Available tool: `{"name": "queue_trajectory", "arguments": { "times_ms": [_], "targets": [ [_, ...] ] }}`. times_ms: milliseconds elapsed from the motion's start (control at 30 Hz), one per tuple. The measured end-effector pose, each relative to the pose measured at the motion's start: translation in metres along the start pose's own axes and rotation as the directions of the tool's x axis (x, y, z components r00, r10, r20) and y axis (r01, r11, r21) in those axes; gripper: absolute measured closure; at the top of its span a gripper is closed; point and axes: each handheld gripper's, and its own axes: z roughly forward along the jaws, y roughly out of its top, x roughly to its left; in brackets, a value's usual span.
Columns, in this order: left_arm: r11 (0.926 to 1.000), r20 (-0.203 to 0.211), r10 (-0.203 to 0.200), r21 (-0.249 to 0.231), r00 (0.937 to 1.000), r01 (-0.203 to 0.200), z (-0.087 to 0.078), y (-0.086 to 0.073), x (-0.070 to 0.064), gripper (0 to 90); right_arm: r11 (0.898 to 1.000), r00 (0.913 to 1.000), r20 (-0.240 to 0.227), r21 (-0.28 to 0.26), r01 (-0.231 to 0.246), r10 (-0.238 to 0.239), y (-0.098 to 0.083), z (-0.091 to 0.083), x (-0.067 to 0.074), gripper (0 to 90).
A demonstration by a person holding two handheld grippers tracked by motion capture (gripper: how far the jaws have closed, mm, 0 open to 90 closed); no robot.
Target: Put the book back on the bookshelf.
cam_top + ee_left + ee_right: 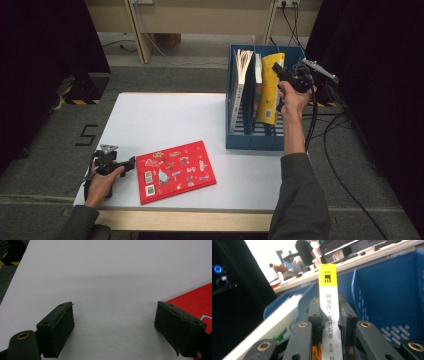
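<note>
A yellow book [270, 95] stands tilted in the blue crate [250, 141] at the table's far right. My right gripper [283, 75] is shut on it near its top. In the right gripper view the pads [316, 316] press both sides of the book's white and yellow spine [328, 297], with the right gripper [330, 317] shut around it. A red book [175, 170] covered in stickers lies flat near the front edge. My left gripper [131, 162] rests on the table just left of it. The left gripper [115, 325] is open with bare table between its jaws, and the red book's corner [197, 300] lies beside the right jaw.
The crate also holds several upright books [243, 75] left of the yellow one, and its blue mesh wall [387, 290] stands close on the right. The white table [160, 120] spreads between the crate and the red book. Black cables [330, 150] hang off the right side.
</note>
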Motion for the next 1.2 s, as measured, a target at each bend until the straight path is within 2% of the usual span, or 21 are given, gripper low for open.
{"name": "queue_trajectory", "arguments": {
  "times_ms": [133,167,267,333,433,533,700,733,767,800,900,967,1033,1167,1200],
  "targets": [
    [1.0,0.0,0.0,0.0,1.0,0.0,0.0,0.0,0.0,14.7,1.0,1.0,-0.003,-0.028,0.001,-0.002,0.017,-0.001,0.008,75.4],
    [1.0,0.001,0.0,0.0,1.0,0.0,0.0,0.0,0.0,14.7,0.999,0.9997,-0.008,-0.036,0.021,-0.021,0.021,-0.002,0.01,75.4],
    [1.0,0.0,-0.001,-0.001,1.0,0.001,0.0,0.0,0.0,14.7,0.998,0.9987,0.002,-0.034,0.051,-0.051,0.024,0.0,0.016,75.5],
    [1.0,0.002,-0.002,-0.001,1.0,0.002,0.0,0.0,0.0,14.8,0.998,0.9987,0.005,-0.038,0.051,-0.05,0.023,0.001,0.014,75.5],
    [1.0,0.001,0.0,0.0,1.0,0.0,0.0,0.0,0.0,14.7,0.998,0.9974,0.019,-0.006,0.069,-0.069,0.013,0.003,0.011,75.5],
    [1.0,0.001,0.0,0.0,1.0,0.0,0.0,0.0,0.0,14.7,0.998,0.9981,0.042,0.035,0.043,-0.044,-0.005,0.009,-0.001,75.4],
    [1.0,0.001,-0.002,-0.001,1.0,0.002,0.0,0.0,0.0,14.7,0.991,0.9962,0.064,0.127,0.051,-0.059,-0.032,0.02,-0.013,75.1],
    [1.0,0.001,-0.001,0.0,1.0,0.001,0.0,0.0,0.0,14.7,0.993,0.9978,0.052,0.111,0.036,-0.042,-0.038,0.02,-0.014,74.9],
    [1.0,0.001,-0.001,0.0,1.0,0.001,0.0,0.0,0.0,14.7,0.993,0.9975,0.052,0.111,0.043,-0.048,-0.038,0.02,-0.013,74.9],
    [1.0,0.001,0.0,0.0,1.0,0.0,0.0,0.0,0.0,14.8,0.99,0.9955,0.052,0.122,0.073,-0.08,-0.038,0.019,-0.011,74.9],
    [1.0,0.003,-0.002,0.001,1.0,0.002,0.0,0.0,0.0,14.8,0.982,0.991,0.049,0.148,0.116,-0.124,-0.036,0.012,-0.005,75.0],
    [1.0,0.004,-0.002,0.0,1.0,0.002,0.0,0.0,0.0,14.7,0.983,0.9904,0.031,0.129,0.13,-0.135,-0.038,0.001,-0.003,75.4],
    [1.0,0.003,-0.001,-0.001,1.0,0.001,0.0,0.0,0.0,14.8,0.989,0.9918,0.023,0.079,0.123,-0.125,-0.039,-0.011,-0.002,75.5],
    [1.0,0.002,0.0,-0.001,1.0,0.0,0.0,0.0,0.0,14.7,0.984,0.9855,0.018,0.06,0.167,-0.169,-0.036,-0.027,0.005,75.6],
    [1.0,0.001,0.0,0.0,1.0,0.0,0.0,0.0,0.0,14.7,0.986,0.987,0.013,0.052,0.159,-0.16,-0.036,-0.029,0.006,75.5]
  ]
}}
